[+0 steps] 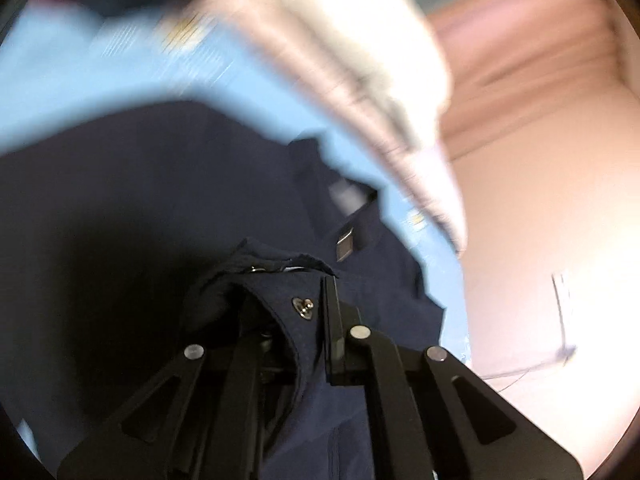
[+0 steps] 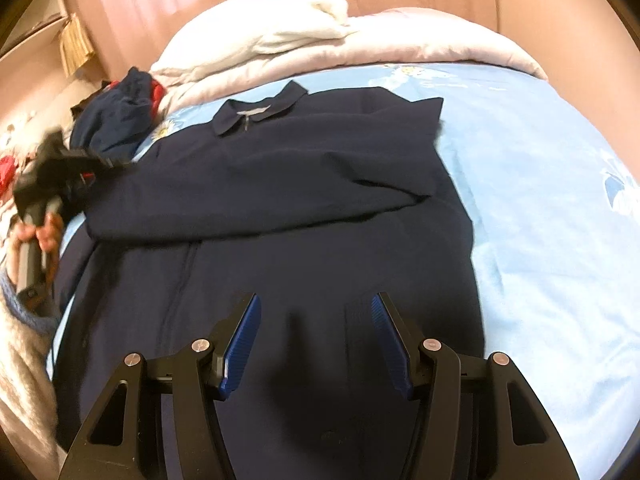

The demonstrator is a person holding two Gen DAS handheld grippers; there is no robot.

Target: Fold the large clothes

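Observation:
A large navy jacket (image 2: 300, 168) lies flat on the bed with its collar (image 2: 260, 112) at the far end. One sleeve (image 2: 240, 204) is folded across its chest toward the left. My left gripper (image 1: 286, 304) is shut on a navy edge of the jacket (image 1: 160, 180) that carries a metal snap (image 1: 303, 307). In the right wrist view that left gripper (image 2: 112, 164) is at the sleeve's end on the left, held by a hand (image 2: 44, 232). My right gripper (image 2: 316, 298) hovers open over the jacket's lower part, with nothing between its blue pads (image 2: 244, 340).
The light blue sheet (image 2: 540, 200) with a flower print covers the bed, bare to the jacket's right. A white and pink duvet (image 2: 280, 40) is bunched at the far end. A heap of navy and red clothes (image 2: 120, 116) sits at the far left.

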